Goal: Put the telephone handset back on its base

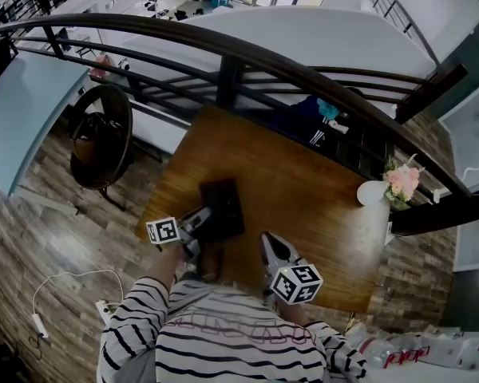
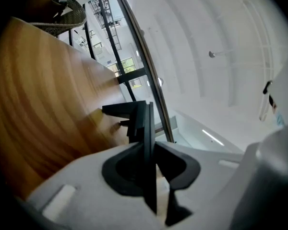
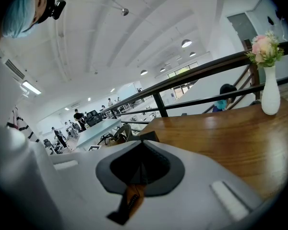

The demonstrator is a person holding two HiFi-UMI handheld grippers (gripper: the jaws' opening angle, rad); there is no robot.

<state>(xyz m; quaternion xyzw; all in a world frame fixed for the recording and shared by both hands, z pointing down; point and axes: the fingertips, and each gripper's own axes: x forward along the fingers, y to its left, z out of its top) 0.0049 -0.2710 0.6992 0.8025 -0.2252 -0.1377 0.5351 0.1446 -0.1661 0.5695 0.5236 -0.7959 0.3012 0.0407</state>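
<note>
Left gripper [image 1: 203, 217] narrow, seemingly clamped on dark handset [image 2: 124, 111] beside telephone base [image 1: 227, 204]. Right gripper [image 1: 270, 242] closed, empty. Seating unclear; release likely remains.

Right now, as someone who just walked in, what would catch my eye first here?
First the black phone in the middle of the wooden table, with the left gripper at its near left side. Then the pink flowers in a white vase at the table's right edge, and the dark curved railing behind it.
</note>
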